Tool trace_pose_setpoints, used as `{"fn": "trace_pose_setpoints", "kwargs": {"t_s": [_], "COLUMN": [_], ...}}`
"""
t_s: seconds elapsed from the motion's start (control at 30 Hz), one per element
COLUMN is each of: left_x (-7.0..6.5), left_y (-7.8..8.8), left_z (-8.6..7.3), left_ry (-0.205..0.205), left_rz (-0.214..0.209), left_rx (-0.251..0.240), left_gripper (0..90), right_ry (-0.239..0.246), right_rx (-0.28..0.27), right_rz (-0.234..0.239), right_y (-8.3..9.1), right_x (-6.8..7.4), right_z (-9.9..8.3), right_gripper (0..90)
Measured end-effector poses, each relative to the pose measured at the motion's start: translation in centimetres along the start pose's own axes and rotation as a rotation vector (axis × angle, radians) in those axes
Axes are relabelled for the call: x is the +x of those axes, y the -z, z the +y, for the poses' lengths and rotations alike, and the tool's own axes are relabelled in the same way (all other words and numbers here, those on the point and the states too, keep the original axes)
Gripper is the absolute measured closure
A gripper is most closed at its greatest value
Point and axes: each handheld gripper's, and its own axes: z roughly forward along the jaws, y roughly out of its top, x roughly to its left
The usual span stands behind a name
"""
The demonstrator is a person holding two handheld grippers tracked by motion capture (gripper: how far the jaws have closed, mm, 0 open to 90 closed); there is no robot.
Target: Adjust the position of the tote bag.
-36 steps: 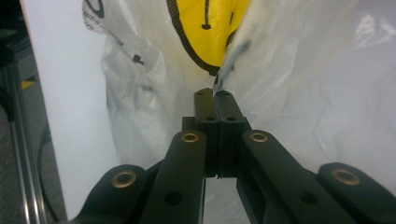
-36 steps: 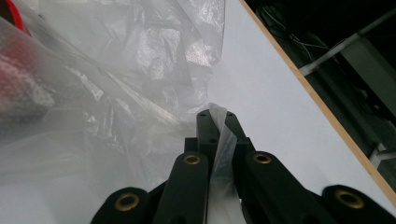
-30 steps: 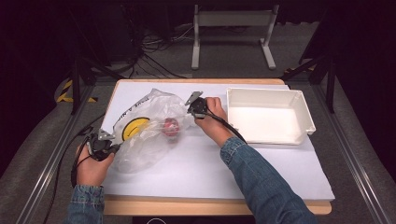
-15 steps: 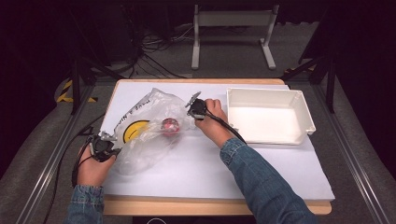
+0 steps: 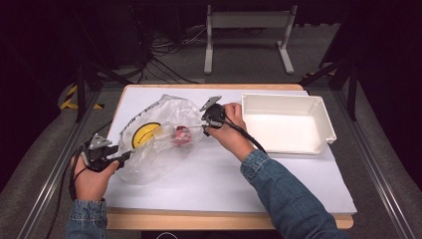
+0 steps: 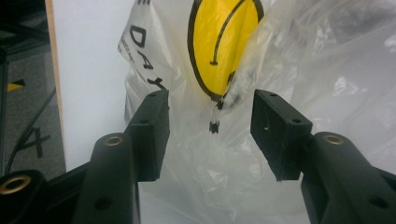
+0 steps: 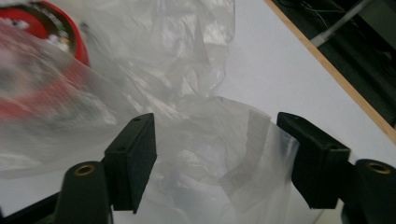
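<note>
A clear plastic bag (image 5: 159,144) with a yellow smiley print (image 5: 144,133) lies crumpled on the white table top (image 5: 224,174). A red round object (image 5: 182,135) sits inside it. My left gripper (image 5: 124,157) is at the bag's near-left end. Its jaws have just been opening, and bag film (image 6: 327,70) lies between them untouched by the pads; the left gripper (image 6: 210,130) stands open. My right gripper (image 5: 204,124) is at the bag's right edge. Its jaws have also just been opening, and the right gripper (image 7: 215,154) is open over loose film (image 7: 187,60), with the red object (image 7: 60,28) beyond.
A white rectangular tray (image 5: 318,107) stands at the right of the table, with nothing visible in it. Cables trail from both grippers. A metal stand and dark floor lie beyond the far edge.
Both grippers were shut on the bag's film and now stand open, so the film is released. Both hands have drawn back slightly from the bag. The bag and red object stay put.
</note>
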Motion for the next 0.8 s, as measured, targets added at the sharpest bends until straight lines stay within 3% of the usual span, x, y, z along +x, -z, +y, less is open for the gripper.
{"fn": "trace_pose_setpoints", "kwargs": {"t_s": [0.17,0.27,0.3,0.43,0.5,0.53,0.57,0.8], "left_x": [-0.1,-0.2,-0.2,-0.3,-0.3,-0.4,-0.5,-0.6], "left_y": [0.8,1.4,1.7,2.9,3.1,3.2,3.6,4.4], "left_z": [0.5,0.8,0.9,1.2,1.3,1.3,1.4,1.6], "left_ry": [0.009,0.013,0.017,0.025,0.026,0.025,0.024,0.032], "left_rz": [-0.01,-0.012,-0.009,-0.023,-0.024,-0.026,-0.034,-0.043], "left_rx": [-0.046,-0.068,-0.077,-0.121,-0.126,-0.134,-0.143,-0.177], "left_gripper": [43.6,41.7,41.7,40.8,40.4,40.4,40.3,40.0], "right_ry": [-0.027,-0.051,-0.051,-0.065,-0.07,-0.07,-0.054,-0.035], "right_rx": [-0.084,-0.154,-0.154,-0.252,-0.287,-0.287,-0.316,-0.347], "right_rz": [0.03,0.072,0.072,0.158,0.219,0.219,0.265,0.354], "right_y": [2.0,3.3,3.3,5.0,5.4,5.4,5.6,4.9], "right_x": [0.1,0.6,0.6,2.0,2.7,2.7,3.6,5.5], "right_z": [0.1,0.1,0.1,0.3,0.5,0.5,0.9,1.9], "right_gripper": [22.3,21.0,21.0,19.2,18.1,18.1,17.1,16.7]}}
